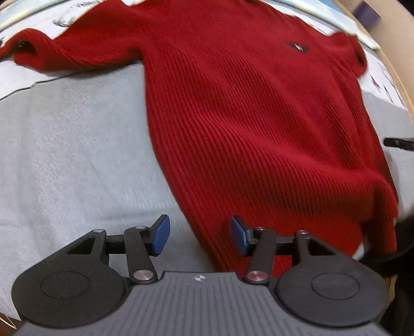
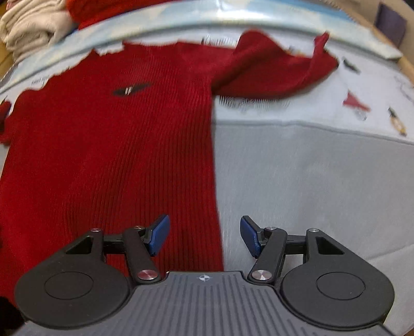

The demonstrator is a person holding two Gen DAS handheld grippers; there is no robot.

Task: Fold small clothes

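Observation:
A red ribbed sweater (image 1: 245,116) with a small dark chest emblem (image 1: 297,47) lies spread face up on a grey cloth (image 1: 72,155). One sleeve (image 1: 51,51) stretches out to the left in the left wrist view. My left gripper (image 1: 199,228) hovers open just over the sweater's lower left edge, and its blue pads (image 1: 161,235) touch nothing. In the right wrist view the sweater (image 2: 108,144) fills the left half, and its other sleeve (image 2: 274,72) lies crumpled at the top. My right gripper (image 2: 204,231) stands open over the sweater's right side edge, holding nothing.
The grey cloth (image 2: 310,181) meets a white printed sheet (image 2: 362,103) farther back. Folded beige clothes (image 2: 33,23) and another red garment (image 2: 103,10) sit beyond the pale blue border. A wooden edge (image 1: 388,31) runs along the right. A dark object (image 1: 399,143) pokes in at the right.

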